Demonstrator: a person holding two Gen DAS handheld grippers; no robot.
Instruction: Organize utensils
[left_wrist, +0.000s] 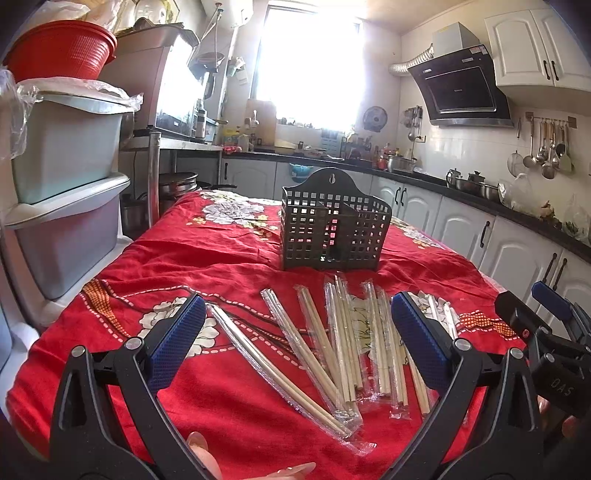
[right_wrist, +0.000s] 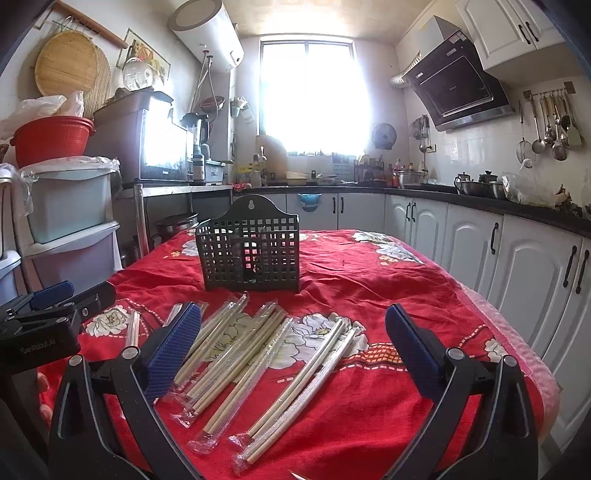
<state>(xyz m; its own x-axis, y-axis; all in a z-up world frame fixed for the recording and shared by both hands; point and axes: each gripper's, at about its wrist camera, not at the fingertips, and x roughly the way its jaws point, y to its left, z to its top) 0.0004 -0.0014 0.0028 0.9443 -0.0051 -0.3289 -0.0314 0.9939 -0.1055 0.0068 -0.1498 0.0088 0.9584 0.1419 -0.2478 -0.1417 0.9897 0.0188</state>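
Observation:
Several pairs of wooden chopsticks in clear plastic sleeves (left_wrist: 332, 343) lie scattered on the red floral tablecloth (left_wrist: 207, 254), also in the right wrist view (right_wrist: 258, 350). A dark grid utensil holder (left_wrist: 332, 229) stands upright behind them, seemingly empty; it also shows in the right wrist view (right_wrist: 251, 247). My left gripper (left_wrist: 299, 339) is open and empty, hovering over the left part of the pile. My right gripper (right_wrist: 291, 350) is open and empty over the right part. Each gripper shows at the edge of the other's view.
Stacked plastic drawers (left_wrist: 66, 192) with a red basket (left_wrist: 62, 48) stand left of the table. White kitchen cabinets (right_wrist: 509, 266) and a dark counter run along the right. The table's right edge (right_wrist: 517, 332) is close to the cabinets.

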